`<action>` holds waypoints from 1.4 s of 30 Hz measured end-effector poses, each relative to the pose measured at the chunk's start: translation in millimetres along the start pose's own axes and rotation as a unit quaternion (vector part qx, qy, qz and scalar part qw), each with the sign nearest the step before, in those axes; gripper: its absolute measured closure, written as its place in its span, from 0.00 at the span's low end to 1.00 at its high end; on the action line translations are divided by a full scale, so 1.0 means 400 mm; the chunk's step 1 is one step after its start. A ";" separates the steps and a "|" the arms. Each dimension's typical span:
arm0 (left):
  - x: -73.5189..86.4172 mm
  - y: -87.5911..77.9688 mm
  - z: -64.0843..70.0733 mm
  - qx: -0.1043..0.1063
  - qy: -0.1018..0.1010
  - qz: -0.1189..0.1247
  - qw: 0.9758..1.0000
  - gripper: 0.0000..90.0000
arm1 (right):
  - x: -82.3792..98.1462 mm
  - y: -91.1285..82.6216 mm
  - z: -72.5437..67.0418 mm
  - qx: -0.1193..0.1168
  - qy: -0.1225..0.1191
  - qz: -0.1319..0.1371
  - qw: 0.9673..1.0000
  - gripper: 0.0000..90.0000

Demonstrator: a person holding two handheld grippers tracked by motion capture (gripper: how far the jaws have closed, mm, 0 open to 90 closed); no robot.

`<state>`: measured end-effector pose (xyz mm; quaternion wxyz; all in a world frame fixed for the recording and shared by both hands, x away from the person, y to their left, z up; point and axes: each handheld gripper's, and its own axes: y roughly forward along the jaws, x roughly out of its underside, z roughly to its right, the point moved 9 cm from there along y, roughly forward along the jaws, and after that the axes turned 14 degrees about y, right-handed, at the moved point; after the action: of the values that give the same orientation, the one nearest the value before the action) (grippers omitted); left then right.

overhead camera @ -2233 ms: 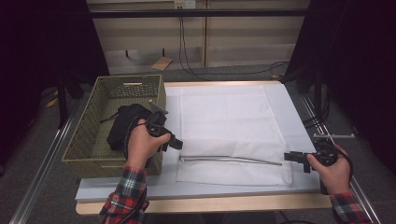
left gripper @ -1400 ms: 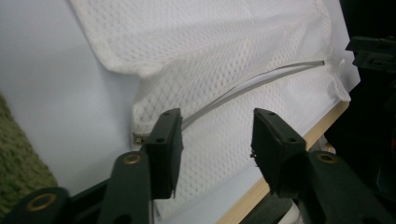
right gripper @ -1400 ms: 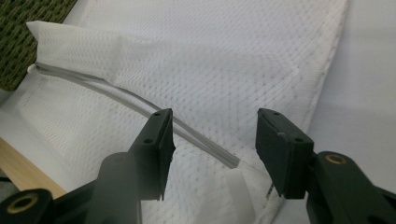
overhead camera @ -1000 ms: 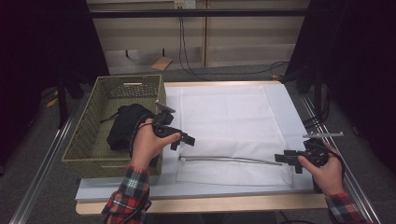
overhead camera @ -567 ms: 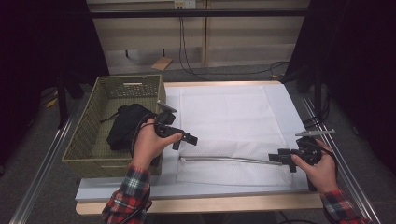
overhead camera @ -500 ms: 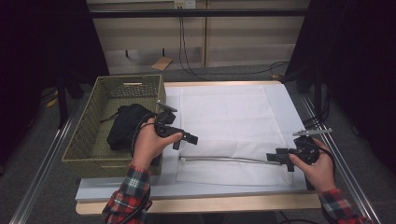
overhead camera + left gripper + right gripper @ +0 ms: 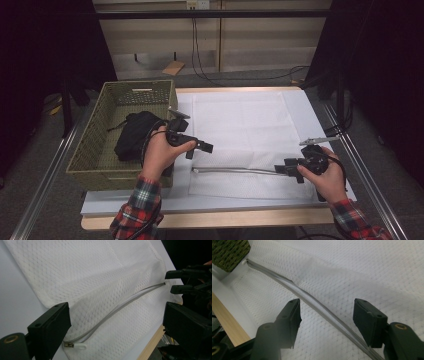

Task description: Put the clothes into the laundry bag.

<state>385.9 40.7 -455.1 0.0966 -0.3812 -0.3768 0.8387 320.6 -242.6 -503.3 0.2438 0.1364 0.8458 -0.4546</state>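
A white mesh bag (image 7: 240, 125) lies flat on the table, its grey zipper (image 7: 235, 171) running along the near edge. My left gripper (image 7: 199, 150) hovers over the zipper's left end. Its jaws have just been opening and stand wide. In the left gripper view (image 7: 115, 315) the bag and the white zipper pull (image 7: 75, 346) lie below them, untouched. My right gripper (image 7: 286, 170) is at the zipper's right end, open. In the right gripper view (image 7: 327, 310) the zipper (image 7: 312, 300) runs between the jaws without either pad pressing on it.
An olive woven basket (image 7: 95, 145) stands at the table's left with a black cloth (image 7: 132, 135) in it, close behind my left hand. The table's wooden front edge (image 7: 210, 219) is near both forearms. Metal rails run along both sides.
The right gripper has slid left to the zipper's right end. The left gripper has stayed put while its jaws spread wider.
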 end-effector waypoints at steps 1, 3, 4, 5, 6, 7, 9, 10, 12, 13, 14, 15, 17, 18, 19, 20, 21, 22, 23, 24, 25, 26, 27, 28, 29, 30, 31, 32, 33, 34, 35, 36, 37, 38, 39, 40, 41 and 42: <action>0.001 0.000 -0.001 -0.001 -0.001 0.000 1.000 0.07 | 0.000 0.003 -0.004 -0.003 0.000 -0.002 1.000 0.46; -0.002 0.001 -0.004 -0.001 0.001 0.006 1.000 0.06 | -0.001 0.007 -0.007 -0.003 -0.003 0.000 1.000 0.47; -0.001 0.000 -0.007 -0.005 0.004 0.003 1.000 0.07 | 0.000 0.013 -0.015 -0.008 -0.005 -0.005 1.000 0.49; -0.001 0.000 -0.007 -0.005 0.004 0.003 1.000 0.06 | -0.002 0.017 -0.018 -0.010 -0.010 -0.004 1.000 0.49; -0.002 0.000 -0.006 -0.005 0.002 0.006 1.000 0.06 | -0.002 0.021 -0.021 -0.008 -0.012 -0.005 1.000 0.51; -0.002 0.000 -0.004 -0.005 0.002 0.006 1.000 0.06 | -0.002 0.025 -0.024 -0.010 -0.014 -0.008 1.000 0.53; -0.003 0.000 -0.001 -0.002 -0.001 0.008 1.000 0.06 | -0.004 0.034 -0.028 -0.008 -0.022 -0.009 1.000 0.55; -0.002 0.000 -0.002 -0.003 0.001 0.006 1.000 0.06 | -0.003 0.039 -0.032 -0.010 -0.022 -0.013 1.000 0.55; 0.001 0.000 -0.004 -0.005 0.004 0.002 1.000 0.06 | -0.003 0.051 -0.038 -0.008 -0.029 -0.016 0.999 0.56; 0.001 0.000 -0.004 -0.004 0.004 0.001 1.000 0.07 | -0.002 0.058 -0.041 -0.009 -0.033 -0.020 0.999 0.57; 0.001 0.001 -0.004 -0.003 0.004 0.003 1.000 0.07 | -0.004 0.063 -0.046 -0.011 -0.035 -0.020 0.999 0.58; 0.001 0.000 -0.005 -0.003 0.006 0.001 1.000 0.07 | -0.006 0.069 -0.050 -0.011 -0.036 -0.019 0.999 0.59; 0.001 -0.001 -0.006 -0.005 0.010 0.002 1.000 0.07 | -0.007 0.081 -0.059 -0.015 -0.042 -0.024 0.999 0.59; 0.001 -0.001 -0.006 -0.005 0.010 0.002 1.000 0.07 | -0.007 0.086 -0.064 -0.017 -0.045 -0.027 0.998 0.58; 0.002 -0.001 -0.005 -0.004 0.011 0.001 1.000 0.07 | -0.007 0.086 -0.064 -0.017 -0.045 -0.027 0.998 0.58; 0.003 -0.001 -0.007 -0.007 0.013 -0.001 1.000 0.07 | -0.006 0.096 -0.073 -0.021 -0.052 -0.032 0.998 0.58; 0.004 0.002 -0.004 -0.007 0.010 -0.001 1.000 0.07 | -0.006 0.096 -0.073 -0.021 -0.052 -0.032 0.998 0.58; 0.004 0.002 -0.003 -0.004 0.010 -0.001 1.000 0.07 | -0.004 0.101 -0.077 -0.019 -0.049 -0.037 0.998 0.58; 0.005 0.002 -0.003 -0.005 0.010 -0.002 1.000 0.07 | -0.005 0.106 -0.079 -0.018 -0.052 -0.036 0.998 0.58; 0.005 0.002 -0.003 -0.005 0.012 -0.002 1.000 0.07 | -0.003 0.113 -0.083 -0.016 -0.051 -0.041 0.998 0.58; 0.005 0.001 -0.003 -0.003 0.013 -0.002 1.000 0.07 | -0.005 0.118 -0.083 -0.019 -0.057 -0.039 0.997 0.58; 0.006 0.000 -0.003 -0.003 0.014 -0.002 1.000 0.07 | -0.005 0.118 -0.083 -0.019 -0.057 -0.039 0.997 0.58; 0.007 -0.002 -0.005 -0.005 0.013 -0.003 1.000 0.08 | -0.002 0.121 -0.087 -0.020 -0.049 -0.042 0.998 0.57; 0.007 -0.003 -0.006 -0.006 0.017 -0.004 1.000 0.08 | -0.004 0.126 -0.086 -0.019 -0.055 -0.041 0.997 0.57; 0.006 -0.003 -0.007 -0.008 0.016 -0.002 1.000 0.08 | -0.003 0.133 -0.086 -0.021 -0.056 -0.043 0.997 0.57; 0.005 -0.003 -0.006 -0.008 0.014 0.001 1.000 0.08 | -0.003 0.133 -0.086 -0.021 -0.056 -0.043 0.997 0.57; 0.006 -0.004 -0.007 -0.008 0.017 -0.002 1.000 0.08 | -0.006 0.139 -0.085 -0.018 -0.056 -0.041 0.997 0.58; 0.007 -0.005 -0.007 -0.008 0.019 -0.004 1.000 0.08 | -0.006 0.139 -0.085 -0.018 -0.056 -0.041 0.997 0.58; 0.008 -0.004 -0.006 -0.006 0.018 -0.004 1.000 0.08 | -0.007 0.142 -0.085 -0.016 -0.055 -0.042 0.997 0.58; 0.009 -0.004 -0.007 -0.007 0.019 -0.006 1.000 0.08 | -0.009 0.149 -0.085 -0.017 -0.057 -0.041 0.997 0.59; 0.008 -0.002 -0.007 -0.009 0.018 -0.005 1.000 0.08 | -0.009 0.153 -0.082 -0.012 -0.059 -0.041 0.997 0.59; 0.010 -0.001 -0.005 -0.006 0.016 -0.006 1.000 0.08 | -0.009 0.153 -0.082 -0.012 -0.059 -0.041 0.997 0.59; 0.010 0.000 -0.005 -0.004 0.017 -0.007 1.000 0.08 | -0.008 0.157 -0.082 -0.010 -0.059 -0.042 0.997 0.60; 0.011 0.000 -0.007 -0.005 0.019 -0.009 1.000 0.08 | -0.005 0.164 -0.080 -0.007 -0.061 -0.045 0.997 0.60; 0.011 0.001 -0.006 -0.005 0.016 -0.009 1.000 0.08 | -0.005 0.168 -0.079 -0.007 -0.063 -0.044 0.997 0.61; 0.012 0.001 -0.008 -0.005 0.021 -0.010 1.000 0.08 | -0.005 0.170 -0.077 -0.003 -0.065 -0.046 0.997 0.62; 0.012 0.001 -0.008 -0.004 0.020 -0.010 1.000 0.08 | -0.006 0.173 -0.076 -0.003 -0.066 -0.048 0.997 0.62; 0.012 0.001 -0.008 -0.004 0.020 -0.010 1.000 0.09 | -0.006 0.173 -0.076 -0.003 -0.066 -0.048 0.997 0.62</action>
<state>384.9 44.1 -459.5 0.1113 -0.3942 -0.3821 0.8284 345.0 -179.4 -536.4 0.2776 0.0647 0.8347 -0.4711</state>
